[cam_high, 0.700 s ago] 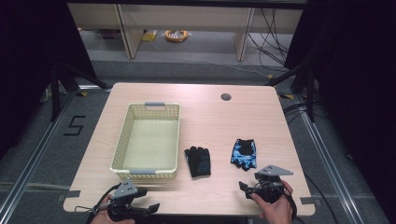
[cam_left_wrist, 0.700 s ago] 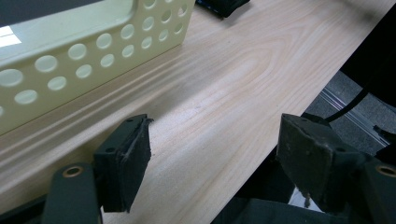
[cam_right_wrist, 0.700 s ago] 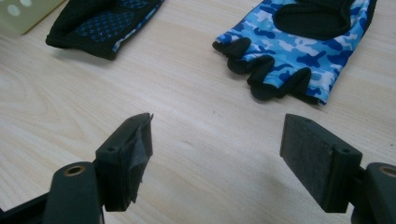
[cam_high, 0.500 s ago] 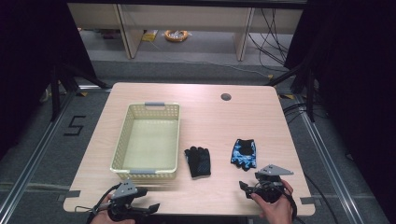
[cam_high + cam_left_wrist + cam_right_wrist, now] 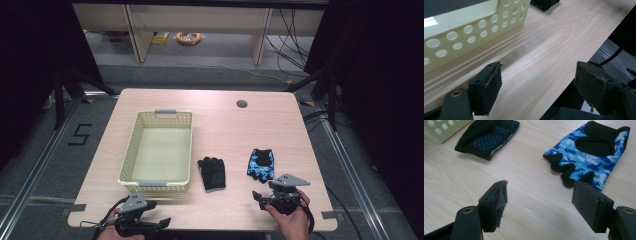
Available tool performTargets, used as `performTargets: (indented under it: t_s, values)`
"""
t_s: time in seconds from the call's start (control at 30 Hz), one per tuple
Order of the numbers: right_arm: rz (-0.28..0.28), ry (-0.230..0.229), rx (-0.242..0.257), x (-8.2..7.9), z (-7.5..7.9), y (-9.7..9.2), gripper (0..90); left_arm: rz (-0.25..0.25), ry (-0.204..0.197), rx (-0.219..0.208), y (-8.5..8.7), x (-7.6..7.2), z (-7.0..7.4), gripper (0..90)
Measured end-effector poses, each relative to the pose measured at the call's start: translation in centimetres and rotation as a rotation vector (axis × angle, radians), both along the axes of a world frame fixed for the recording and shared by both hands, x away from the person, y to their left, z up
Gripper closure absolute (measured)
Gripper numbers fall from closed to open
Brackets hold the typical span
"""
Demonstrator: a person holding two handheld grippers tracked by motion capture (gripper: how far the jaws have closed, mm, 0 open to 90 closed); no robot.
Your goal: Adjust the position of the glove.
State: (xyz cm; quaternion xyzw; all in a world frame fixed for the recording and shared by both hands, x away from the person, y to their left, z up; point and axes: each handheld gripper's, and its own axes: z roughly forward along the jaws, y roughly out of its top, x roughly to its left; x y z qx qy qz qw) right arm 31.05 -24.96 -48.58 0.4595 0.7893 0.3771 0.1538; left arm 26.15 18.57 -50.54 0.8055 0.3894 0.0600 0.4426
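Note:
A black glove [image 5: 212, 172] lies on the table between a cream basket [image 5: 131, 165] and a blue camouflage fingerless glove [image 5: 261, 164]. The right gripper view has the blue glove [image 5: 590, 157] just ahead of my right gripper [image 5: 544, 200], with the black glove [image 5: 486, 137] further left. My right gripper [image 5: 262, 197] rests near the front edge, open and holding nothing. At the front left corner my left gripper [image 5: 160, 222] is open too, near the basket wall [image 5: 469, 30], with bare wood between its jaws.
The basket has nothing in it. A round cable hole [image 5: 242, 104] sits at the table's far right. Beyond the table are shelving legs, cables and an orange coil [image 5: 189, 36] on the floor. Bare tabletop stretches behind the gloves.

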Motion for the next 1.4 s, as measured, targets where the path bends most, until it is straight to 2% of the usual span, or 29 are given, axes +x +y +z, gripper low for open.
performTargets:
  t_s: [0.1,0.17,0.23,0.27,0.3,0.33,0.47,0.67,0.7,0.77,0.8,0.83,0.87,0.9,0.93,0.97,1.1,1.13,1.23,1.33,1.4]
  values:
    - [0.006,-0.010,-0.002,0.2,0.3,0.4,29.0,0.015,0.000,0.012,-0.1,0.0,0.0,17.9]
    - [0.017,-0.015,0.000,0.4,0.4,0.8,28.9,-0.001,0.012,-0.002,0.0,0.0,0.0,17.0]
    - [0.022,-0.016,0.003,0.5,0.4,1.0,28.9,0.001,0.008,-0.002,0.0,0.0,0.0,16.1]
    - [0.033,-0.014,0.001,0.8,0.5,1.5,28.9,0.001,0.000,-0.016,-0.1,0.0,0.0,15.7]
    - [0.013,0.016,0.018,0.6,0.6,1.9,28.9,0.003,0.003,-0.016,-0.1,0.0,0.0,15.8]
    - [0.037,-0.011,0.003,1.0,0.6,1.9,28.9,0.001,0.004,-0.015,-0.1,0.0,0.0,15.7]
    - [0.056,-0.037,-0.006,1.5,1.0,2.8,30.8,0.004,0.003,-0.014,-0.1,0.0,0.0,15.8]
    - [0.091,-0.038,-0.015,3.2,1.3,5.0,36.6,0.005,0.000,-0.012,0.0,0.0,0.0,15.8]
    - [0.108,-0.051,-0.029,3.7,1.2,5.5,37.3,0.006,-0.002,-0.013,0.0,0.0,0.0,15.8]
    - [0.106,-0.041,-0.039,4.1,1.3,6.5,38.8,0.012,-0.011,-0.018,0.0,0.0,0.0,15.8]
    - [0.116,-0.057,-0.049,4.5,1.2,7.0,40.3,0.021,0.000,-0.023,-0.1,-0.1,0.0,15.8]
    - [0.121,-0.045,-0.062,4.7,1.3,7.5,41.2,0.009,0.017,-0.016,0.0,-0.1,0.1,15.8]
    - [0.120,-0.050,-0.065,5.0,1.1,8.0,41.9,0.009,0.017,-0.016,0.0,-0.1,0.1,15.8]
    - [0.125,-0.035,-0.082,5.3,1.1,8.5,42.5,-0.011,-0.008,0.017,0.2,0.0,0.2,15.8]
    - [0.120,-0.024,-0.084,5.5,1.0,8.9,42.8,-0.002,-0.004,-0.011,0.0,-0.1,0.1,15.8]
    - [0.118,-0.030,-0.087,5.9,0.9,9.3,42.9,-0.002,-0.004,-0.011,0.0,-0.1,0.1,15.9]
    - [0.106,0.007,-0.098,6.7,0.5,10.5,45.0,-0.002,-0.007,-0.012,0.0,-0.2,0.2,15.9]
    - [0.116,0.001,-0.119,7.1,0.3,10.7,44.9,-0.002,-0.007,-0.013,0.0,-0.2,0.2,15.9]
    - [0.110,0.013,-0.131,7.7,-0.1,11.3,44.9,0.010,-0.014,-0.010,0.0,-0.2,0.3,16.0]
    - [0.104,0.005,-0.147,8.1,-0.5,11.6,45.0,0.009,-0.009,-0.026,-0.1,-0.2,0.1,16.0]
    - [0.096,0.031,-0.137,8.3,-0.6,11.9,44.8,0.000,-0.017,-0.017,-0.1,-0.2,0.1,16.0]
